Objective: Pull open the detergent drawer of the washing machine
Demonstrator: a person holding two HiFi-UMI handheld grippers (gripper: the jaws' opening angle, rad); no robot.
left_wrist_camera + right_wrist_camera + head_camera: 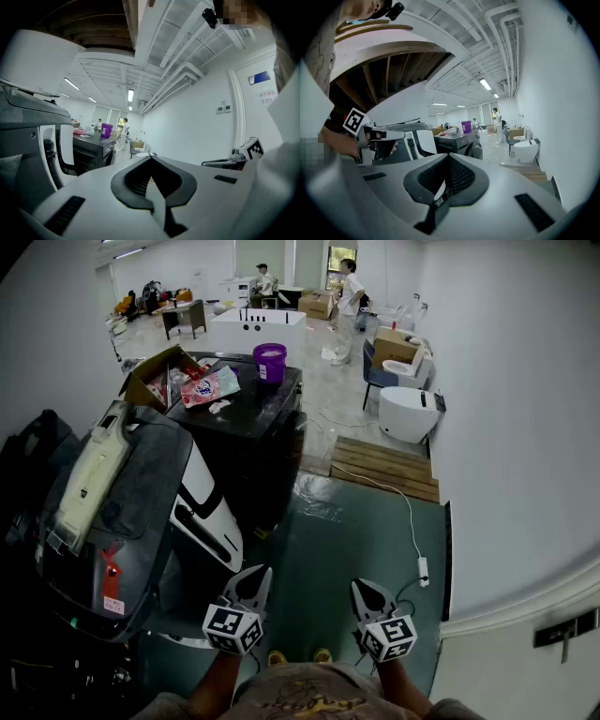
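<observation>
Both tools are held low in front of the person, side by side and well apart from each other, pointing slightly downward over the grey-green floor [356, 531].

The left gripper [260, 574] is clenched: its own view shows the two jaws meeting at the tips with nothing between them. The right gripper [360, 585] is likewise clenched and empty, its tips together.

The washing machine [141, 512] stands ahead and to the left of the person. It is a dark unit with a grey lid, a long cream-coloured part [94, 474] lying along the top and a red tag [111, 577] near its front edge. A white and black panel [211, 517] shows on the side that faces the grippers. Which part is the detergent drawer cannot be told from any view. Neither gripper touches the machine; the left one is the nearer, just beside the panel's lower end.

Behind it stands a second black appliance [253, 427] with a purple bucket [270, 362] and a cardboard box [150, 381] on top. Further right are a wooden pallet [384, 468], a white toilet [408, 413] and a white cable [412, 531] running across the floor. Two people [349, 296] stand at the far end of the room.
</observation>
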